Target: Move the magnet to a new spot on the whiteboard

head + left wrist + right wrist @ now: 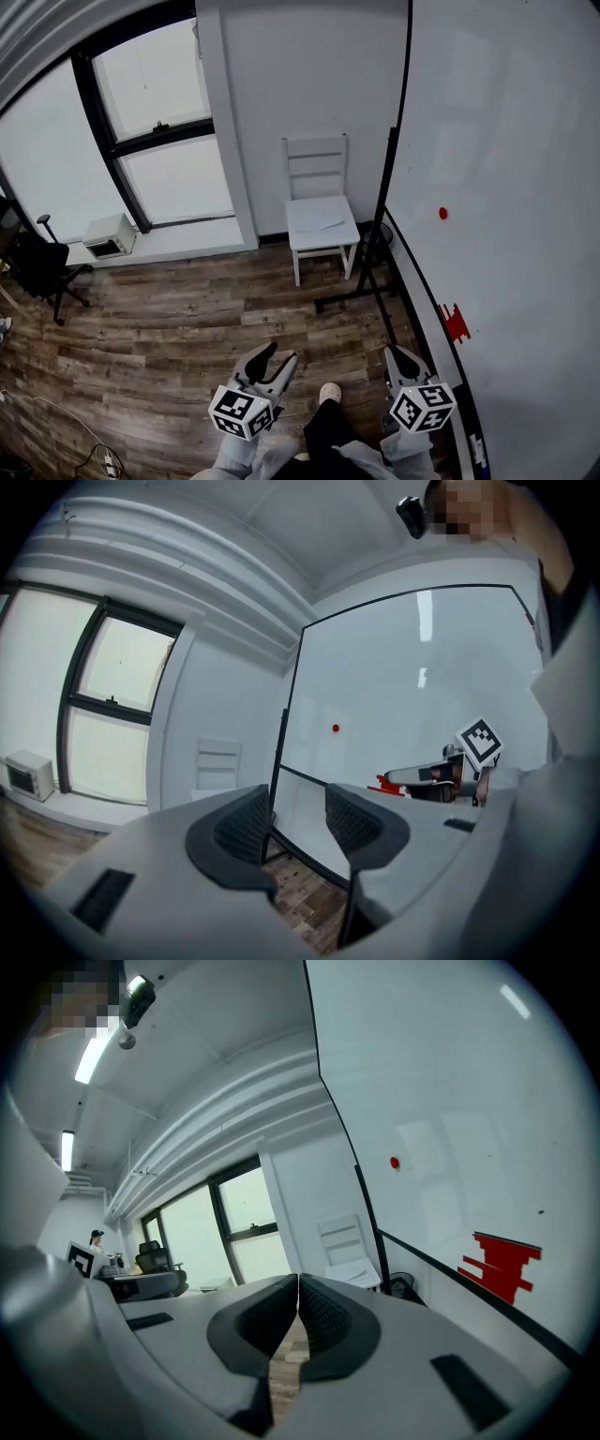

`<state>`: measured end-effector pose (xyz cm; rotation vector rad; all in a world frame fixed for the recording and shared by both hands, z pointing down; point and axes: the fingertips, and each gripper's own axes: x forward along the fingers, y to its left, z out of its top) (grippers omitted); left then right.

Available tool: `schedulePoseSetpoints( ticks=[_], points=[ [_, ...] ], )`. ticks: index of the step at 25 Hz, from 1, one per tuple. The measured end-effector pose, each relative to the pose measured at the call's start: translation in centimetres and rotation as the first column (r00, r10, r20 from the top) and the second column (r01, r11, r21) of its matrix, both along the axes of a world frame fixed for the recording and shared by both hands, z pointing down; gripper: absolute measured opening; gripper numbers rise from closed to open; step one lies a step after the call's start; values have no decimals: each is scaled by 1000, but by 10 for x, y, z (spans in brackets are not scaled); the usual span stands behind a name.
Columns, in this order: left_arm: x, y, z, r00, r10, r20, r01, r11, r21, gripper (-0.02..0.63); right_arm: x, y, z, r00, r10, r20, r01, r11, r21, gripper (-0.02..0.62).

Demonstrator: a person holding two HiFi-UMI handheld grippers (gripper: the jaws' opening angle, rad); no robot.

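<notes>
Head view is filled along its right side by the whiteboard (525,141), which is cut off by the top and right edges. A white chair (319,220) is seen at upper centre, beside the board's stand. At the lower edge both grippers are held side by side, pointed up the frame, and the sleeves behind them are cropped. The left gripper (278,354) is shown with its jaws apart and nothing between them. The right gripper (394,354) is shown with its jaws pressed together, empty. The small red magnet (442,213) is stuck on the board right of centre, well apart from both grippers.
</notes>
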<state>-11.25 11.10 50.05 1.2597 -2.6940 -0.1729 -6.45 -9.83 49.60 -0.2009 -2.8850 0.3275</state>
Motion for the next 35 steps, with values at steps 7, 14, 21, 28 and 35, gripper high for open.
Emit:
schedulePoseSetpoints(
  ticks=[7, 14, 21, 28, 35],
  points=[
    [-82, -34, 8, 999, 32, -41, -32, 999, -12, 184, -72, -38, 2, 999, 38, -31, -38, 999, 3, 26],
    [-153, -74, 10, 995, 79, -57, -80, 996, -30, 184, -131, -69, 7, 995, 68, -68, -68, 998, 3, 28],
    [-210, -117, 7, 992, 112, -51, -113, 994, -10, 184, -184, -97, 6, 994, 84, -65, -84, 996, 4, 28],
    [-240, -158, 2, 987, 158, -21, -158, 987, 11, 184, -209, -120, 4, 994, 99, -44, -99, 995, 10, 26],
    [-256, -183, -3, 976, 216, -8, -216, 976, 17, 184, -208, -140, -4, 984, 176, -22, -175, 984, 15, 28]
  ],
)
